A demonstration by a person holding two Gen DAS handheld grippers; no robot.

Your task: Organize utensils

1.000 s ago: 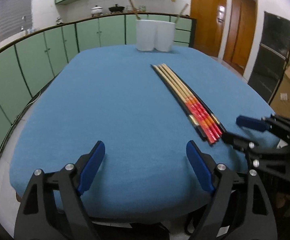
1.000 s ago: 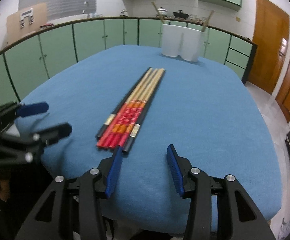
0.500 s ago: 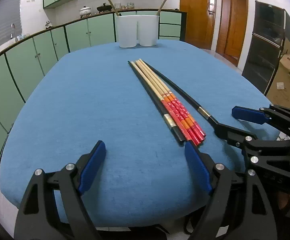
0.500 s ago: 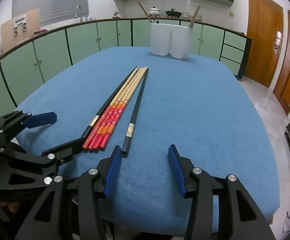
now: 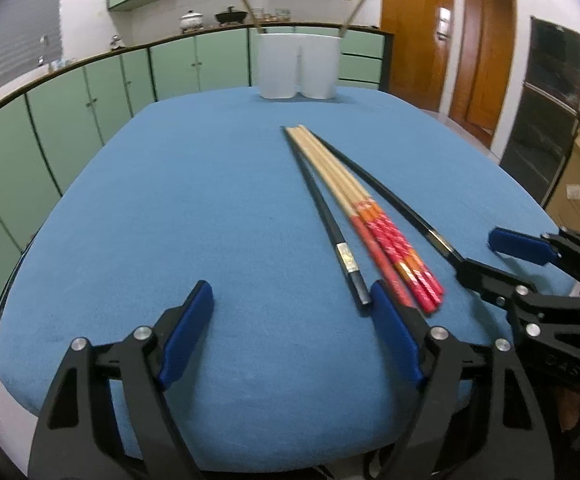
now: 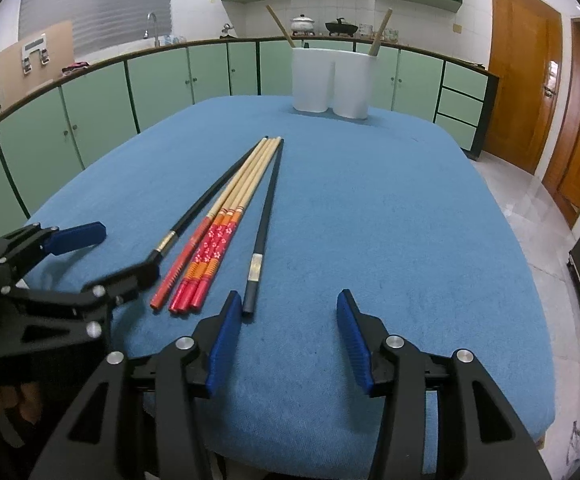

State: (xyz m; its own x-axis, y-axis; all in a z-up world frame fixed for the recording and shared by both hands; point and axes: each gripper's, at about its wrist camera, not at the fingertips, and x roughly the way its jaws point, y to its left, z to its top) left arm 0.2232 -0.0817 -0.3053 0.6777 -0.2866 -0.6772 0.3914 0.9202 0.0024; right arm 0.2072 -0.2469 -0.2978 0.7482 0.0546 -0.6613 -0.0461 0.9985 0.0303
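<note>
Red floral chopsticks [image 6: 210, 248]; blue tablecloth [image 6: 370, 208]; seemingly white holder [image 6: 332, 80].

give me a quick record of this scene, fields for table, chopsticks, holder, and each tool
table: blue cloth cover
chopsticks: red-ended bunch between two black ones, all lying flat, tips toward the holder
holder: two white cups at the far edge, a stick leaning out of each
left tool: open, nothing between its pads, jaws just been closing a little; right pad beside a black chopstick's end
right tool: open, empty; left pad beside the other black chopstick's end
</note>
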